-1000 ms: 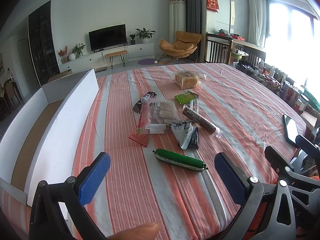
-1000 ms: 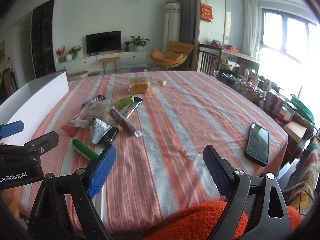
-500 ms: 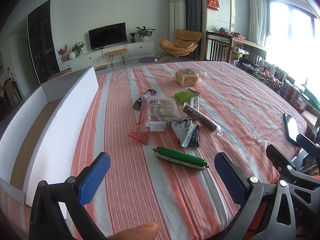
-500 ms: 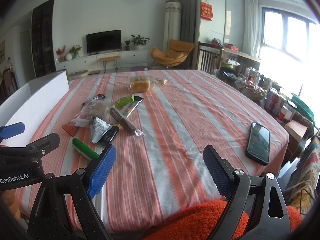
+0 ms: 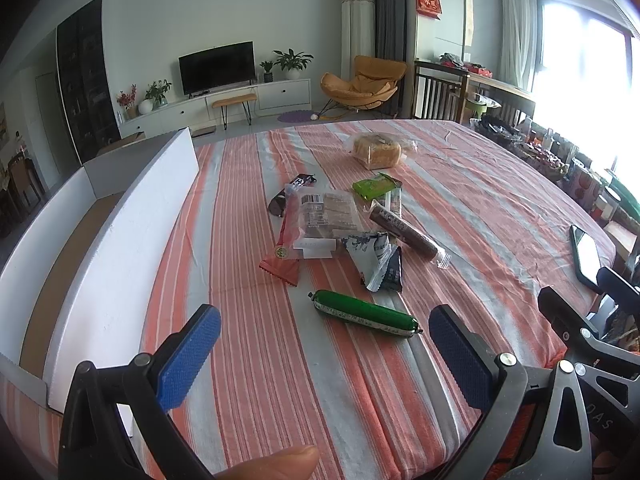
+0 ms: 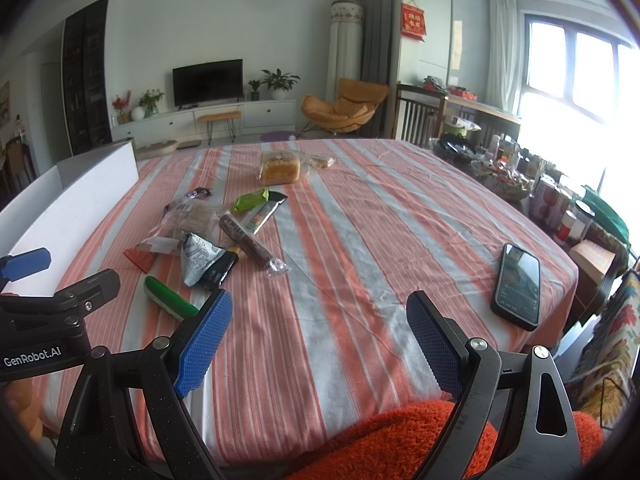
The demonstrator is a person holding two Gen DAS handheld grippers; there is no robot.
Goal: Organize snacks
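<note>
Right now my left gripper (image 5: 324,344) hangs spread wide and empty above the striped tablecloth (image 5: 460,184), green sausage stick (image 5: 366,314) lying just ahead between its blue pads, long axis running left to right, my right gripper (image 6: 320,340) likewise agape, holding nothing.

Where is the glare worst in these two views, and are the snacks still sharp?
Left wrist view: the window at the right blows out white; the green sausage stays sharp. Right wrist view: the same window flares white; the phone screen reflects light; straight lines bow toward the edges.
</note>
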